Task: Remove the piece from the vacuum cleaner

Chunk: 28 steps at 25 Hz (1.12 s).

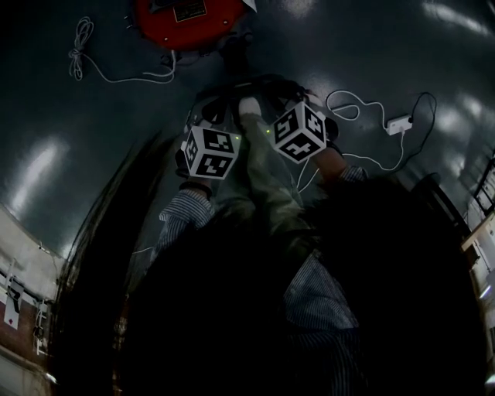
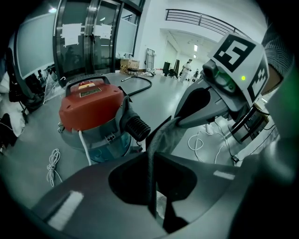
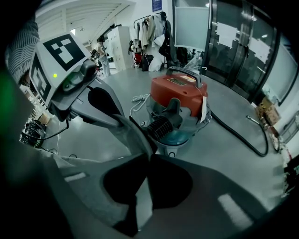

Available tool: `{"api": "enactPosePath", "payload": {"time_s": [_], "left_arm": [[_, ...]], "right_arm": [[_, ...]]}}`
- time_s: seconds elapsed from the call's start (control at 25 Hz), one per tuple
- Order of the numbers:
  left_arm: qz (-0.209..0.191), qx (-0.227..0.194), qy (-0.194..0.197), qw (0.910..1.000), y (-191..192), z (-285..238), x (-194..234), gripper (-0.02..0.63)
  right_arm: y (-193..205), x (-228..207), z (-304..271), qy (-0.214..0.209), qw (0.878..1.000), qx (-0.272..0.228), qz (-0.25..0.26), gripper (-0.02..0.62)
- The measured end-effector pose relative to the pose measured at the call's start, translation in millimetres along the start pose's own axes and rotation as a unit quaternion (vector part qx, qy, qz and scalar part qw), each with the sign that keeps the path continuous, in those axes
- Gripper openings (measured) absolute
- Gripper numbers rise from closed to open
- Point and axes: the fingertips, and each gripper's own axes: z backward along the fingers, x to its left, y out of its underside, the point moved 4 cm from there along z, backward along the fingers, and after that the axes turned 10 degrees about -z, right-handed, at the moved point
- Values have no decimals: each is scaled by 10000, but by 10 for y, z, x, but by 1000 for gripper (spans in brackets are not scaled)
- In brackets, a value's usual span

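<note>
A limp grey fabric piece [image 1: 267, 178] hangs between my two grippers, well clear of the red-lidded vacuum cleaner [image 1: 186, 19] on the floor beyond them. In the left gripper view my left gripper [image 2: 150, 156] is shut on a thin edge of the fabric piece [image 2: 166, 135], and my right gripper [image 2: 181, 120] pinches it higher up. In the right gripper view my right gripper [image 3: 148, 158] is shut on the fabric piece [image 3: 133, 135], with the left gripper [image 3: 122, 122] gripping it just ahead. The vacuum cleaner [image 3: 180, 95] shows its black ribbed port towards me.
A black hose [image 3: 238, 135] trails across the grey floor to the vacuum's right. A coiled white cord [image 1: 77, 54] lies left of the vacuum, and a white cable with a plug block [image 1: 398, 124] lies to the right. Glass doors and shelving stand farther off.
</note>
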Motion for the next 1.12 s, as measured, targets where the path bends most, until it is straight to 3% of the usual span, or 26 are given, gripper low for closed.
{"api": "enactPosePath", "payload": {"time_s": [0.28,0.6,0.76,1.12], "left_arm": [[347,-138,-69,9993,-295,450,24,26],[732,-580,-70,9956,-965,1429,63,26],[1174,-879,98,9891,-1278,1967,70,26],[1316,-1399,242,9811,-1949,3071,43,26]], "right_arm": [[-257,52,514,34,9998,-141,-147,26],[-774,119,1596,81,9974,-474,-536,26],[-1076,204,2197,176,9954,-754,-571,26],[-1568,278,3308,2,9836,-1572,-879,26]]}}
